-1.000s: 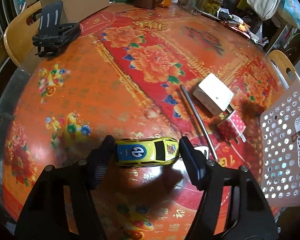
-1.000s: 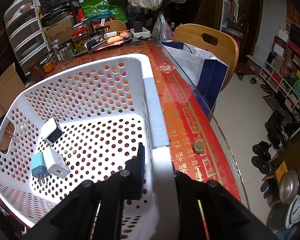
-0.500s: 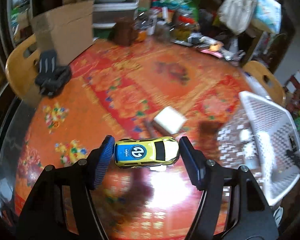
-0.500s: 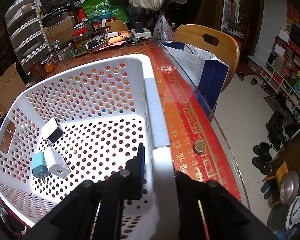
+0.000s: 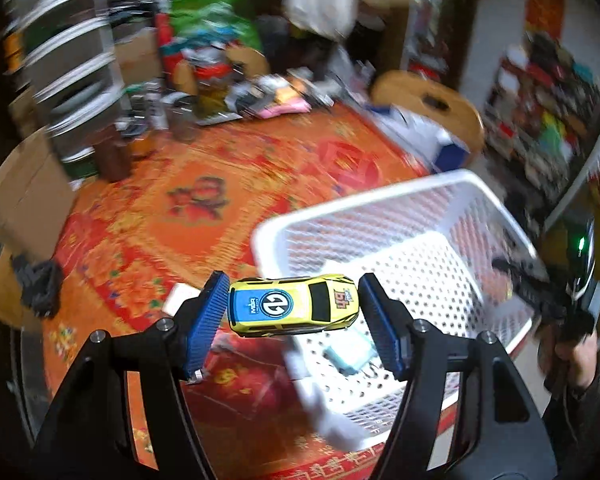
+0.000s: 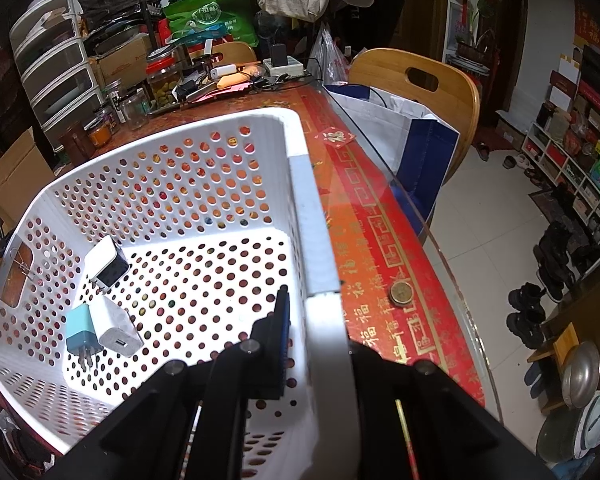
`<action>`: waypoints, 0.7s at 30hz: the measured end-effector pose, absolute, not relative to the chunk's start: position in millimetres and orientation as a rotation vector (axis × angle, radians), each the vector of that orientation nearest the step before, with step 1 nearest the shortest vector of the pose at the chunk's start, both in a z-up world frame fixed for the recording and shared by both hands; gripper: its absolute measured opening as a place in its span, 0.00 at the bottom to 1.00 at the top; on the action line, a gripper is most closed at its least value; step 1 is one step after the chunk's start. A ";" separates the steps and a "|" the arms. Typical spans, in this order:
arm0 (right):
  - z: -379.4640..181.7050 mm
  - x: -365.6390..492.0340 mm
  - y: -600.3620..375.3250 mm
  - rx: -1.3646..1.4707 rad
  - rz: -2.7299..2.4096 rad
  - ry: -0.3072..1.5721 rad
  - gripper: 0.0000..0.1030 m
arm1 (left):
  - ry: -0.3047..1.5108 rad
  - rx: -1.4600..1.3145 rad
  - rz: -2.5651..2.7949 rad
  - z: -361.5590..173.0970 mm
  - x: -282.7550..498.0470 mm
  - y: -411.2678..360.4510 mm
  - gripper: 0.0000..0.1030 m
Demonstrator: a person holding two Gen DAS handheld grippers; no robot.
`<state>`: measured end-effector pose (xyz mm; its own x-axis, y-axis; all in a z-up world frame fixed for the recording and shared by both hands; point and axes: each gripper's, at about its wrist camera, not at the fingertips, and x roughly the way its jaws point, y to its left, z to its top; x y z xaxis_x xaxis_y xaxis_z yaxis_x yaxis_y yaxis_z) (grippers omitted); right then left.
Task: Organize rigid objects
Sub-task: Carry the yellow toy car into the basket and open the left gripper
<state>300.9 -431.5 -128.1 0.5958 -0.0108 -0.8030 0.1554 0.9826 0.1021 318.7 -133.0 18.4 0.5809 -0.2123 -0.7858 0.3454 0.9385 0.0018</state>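
The yellow toy car [image 5: 294,306] is hanging off the table, lengthwise between the left gripper [image 5: 293,316] pads, which are closed on its bumpers, right at the white basket's [image 5: 364,200] near rim, not clearly over the inside. The end-to-end pinch is looking thin, so the car risks pivoting out or clipping the rim if let go now. The right gripper [image 6: 314,344] is clamping the basket wall; slipping there risks shifting the basket with its three chargers [image 6: 100,326].
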 end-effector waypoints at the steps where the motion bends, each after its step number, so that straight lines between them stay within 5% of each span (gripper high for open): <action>1: -128.1 300.9 -431.4 0.168 -0.097 0.929 0.07 | 0.939 0.200 -0.350 8.9 322.9 -150.3 0.63; 8: -128.2 300.9 -431.3 0.167 -0.096 0.931 0.07 | 1.127 0.378 -0.374 -52.7 335.0 -221.3 0.63; 21: -128.7 302.5 -430.1 0.166 -0.091 0.934 0.07 | 1.215 0.545 -0.337 -107.4 353.5 -241.2 0.63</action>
<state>302.5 -430.1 -128.7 0.5922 -0.0058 -0.8058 0.1496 0.9834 0.1028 353.5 -241.2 -107.4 0.3229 0.0417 -0.9455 0.5227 0.8250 0.2149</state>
